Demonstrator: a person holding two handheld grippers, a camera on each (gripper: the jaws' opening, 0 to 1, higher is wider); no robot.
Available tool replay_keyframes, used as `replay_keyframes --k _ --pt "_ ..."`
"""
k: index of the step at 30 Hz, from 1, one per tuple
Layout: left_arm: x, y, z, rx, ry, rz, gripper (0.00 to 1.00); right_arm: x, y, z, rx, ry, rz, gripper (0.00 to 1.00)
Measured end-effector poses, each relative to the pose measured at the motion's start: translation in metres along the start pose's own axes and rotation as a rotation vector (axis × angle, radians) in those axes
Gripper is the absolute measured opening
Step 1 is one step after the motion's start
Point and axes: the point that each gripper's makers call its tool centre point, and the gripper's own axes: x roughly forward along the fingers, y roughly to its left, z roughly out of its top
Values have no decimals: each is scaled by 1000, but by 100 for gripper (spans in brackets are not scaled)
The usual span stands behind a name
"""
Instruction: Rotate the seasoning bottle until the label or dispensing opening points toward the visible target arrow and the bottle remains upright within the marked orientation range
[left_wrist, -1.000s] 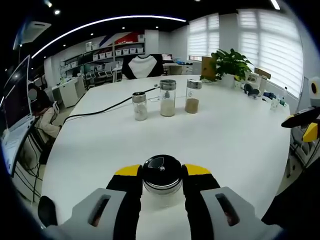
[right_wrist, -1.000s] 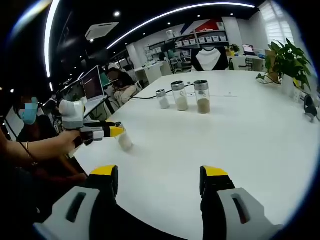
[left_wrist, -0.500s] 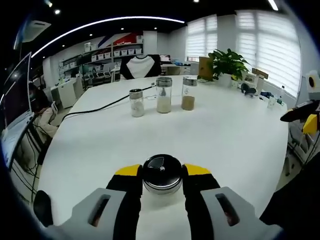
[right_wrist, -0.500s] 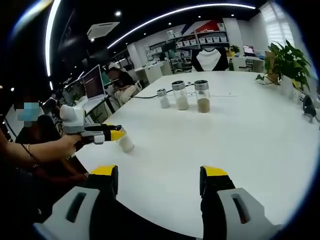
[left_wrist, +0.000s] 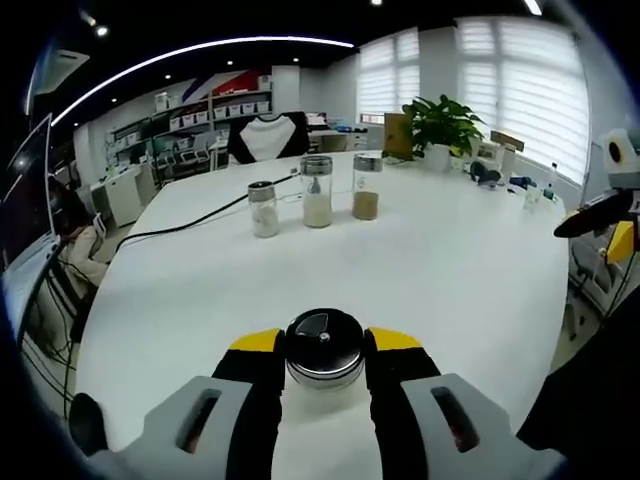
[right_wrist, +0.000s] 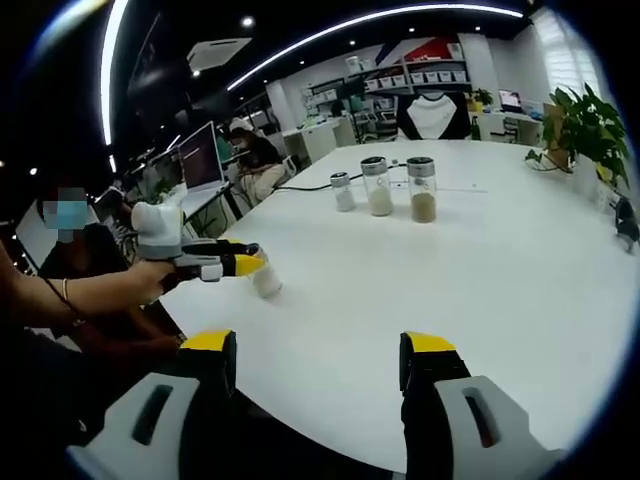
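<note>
My left gripper (left_wrist: 324, 345) clamps the upright seasoning bottle (left_wrist: 324, 352) low at frame centre on the table (left_wrist: 470, 260), while my right gripper (right_wrist: 318, 362) hangs open, well apart.

Left gripper (left_wrist: 325, 350) clamped on the seasoning bottle (left_wrist: 325, 352), right gripper (right_wrist: 318, 362) held wide apart, well away from it

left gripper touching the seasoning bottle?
Touching. Left gripper view: both yellow-tipped jaws of the left gripper press the sides of the seasoning bottle, no gap.
</note>
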Motion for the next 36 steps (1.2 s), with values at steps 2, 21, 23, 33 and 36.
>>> replay_keyframes --k 2,21,23,33,36 --pt "0 -1 0 9 1 -16 33 -1 -1 1 -3 -1 -3 66" --pt "-7 -12 -1 139 23 -241 33 1 2 1 -9 5 3 66" --pt "-8 -13 -1 147 26 -262 33 1 2 1 -7 5 1 66" --pt "-11 -17 -2 196 18 -358 33 8 1 7 -26 18 7 66" --pt "-12 -18 -3 219 39 -381 33 11 1 10 -26 18 12 66"
